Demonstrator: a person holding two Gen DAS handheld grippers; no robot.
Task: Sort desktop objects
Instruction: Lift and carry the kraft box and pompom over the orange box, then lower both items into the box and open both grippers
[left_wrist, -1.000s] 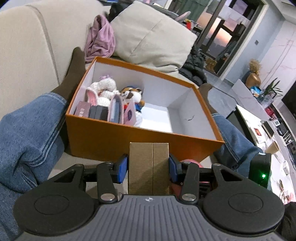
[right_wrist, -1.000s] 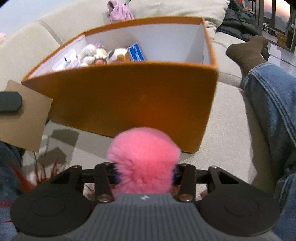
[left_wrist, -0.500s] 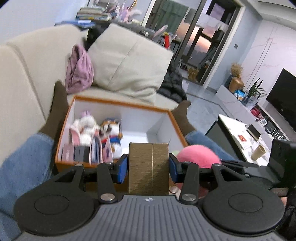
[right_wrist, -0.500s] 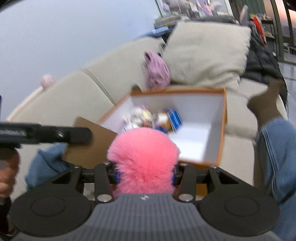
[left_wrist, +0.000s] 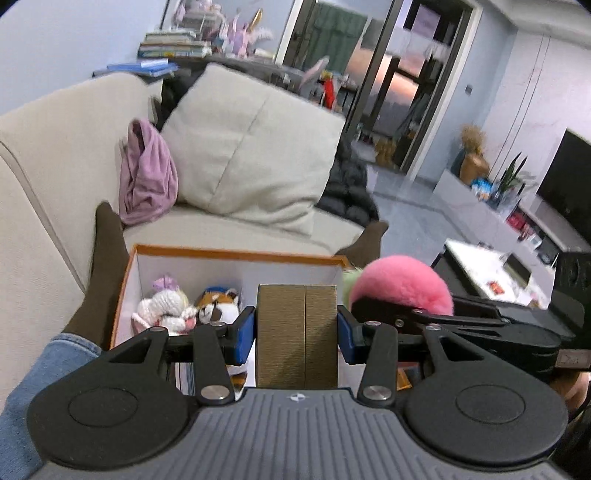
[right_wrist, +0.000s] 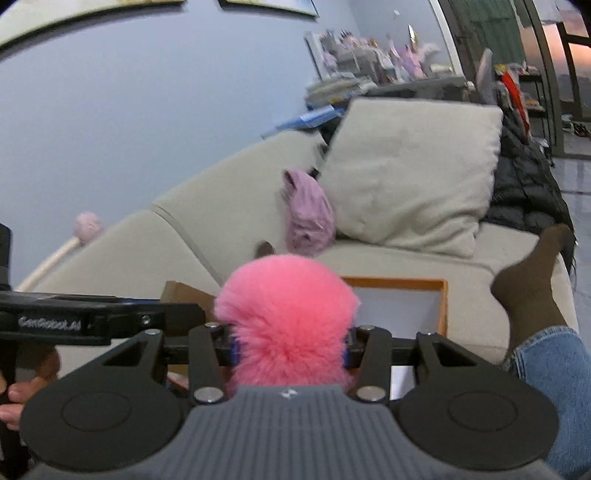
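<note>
While left fingers (left_wrist: 245, 334) clamp brown box (left_wrist: 297, 334), right fingers (right_wrist: 349, 350) clamp pink pompom (right_wrist: 286, 317).

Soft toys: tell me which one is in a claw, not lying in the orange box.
The pink pompom, clamped in the right claw. The white knitted doll and the orange-and-white plush lie inside the orange box.

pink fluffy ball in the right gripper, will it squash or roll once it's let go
The pink fluffy ball bulges past the right gripper, so it probably squashes easily. Being round, it may roll inside the orange box. It looks light for its size.
</note>
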